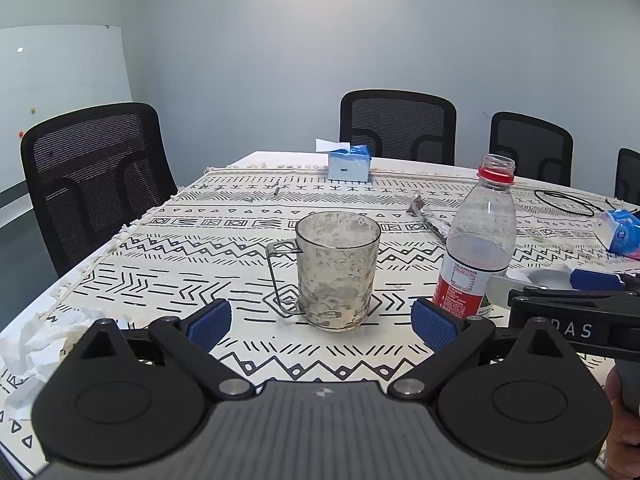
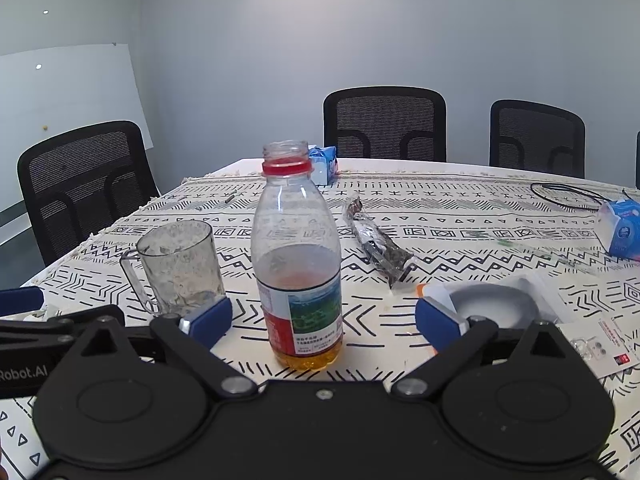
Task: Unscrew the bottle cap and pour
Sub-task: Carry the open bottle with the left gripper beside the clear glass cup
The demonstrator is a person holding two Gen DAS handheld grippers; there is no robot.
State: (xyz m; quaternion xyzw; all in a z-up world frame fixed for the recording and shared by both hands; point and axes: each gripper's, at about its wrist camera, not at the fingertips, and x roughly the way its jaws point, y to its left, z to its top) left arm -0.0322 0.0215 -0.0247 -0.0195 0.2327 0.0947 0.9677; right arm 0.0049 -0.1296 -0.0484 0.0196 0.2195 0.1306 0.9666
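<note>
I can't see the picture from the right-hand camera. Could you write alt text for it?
An uncapped plastic bottle with a little amber liquid stands upright on a patterned tablecloth, between the wide-open blue-padded fingers of the right tool, which do not touch it. An empty glass mug stands to its left; black office chairs line the far side.

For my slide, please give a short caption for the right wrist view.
Open right gripper faces an uncapped bottle standing beside an empty glass mug.

uncapped bottle upright between wide-open right hand-held gripper pads, untouched; glass mug left.
</note>
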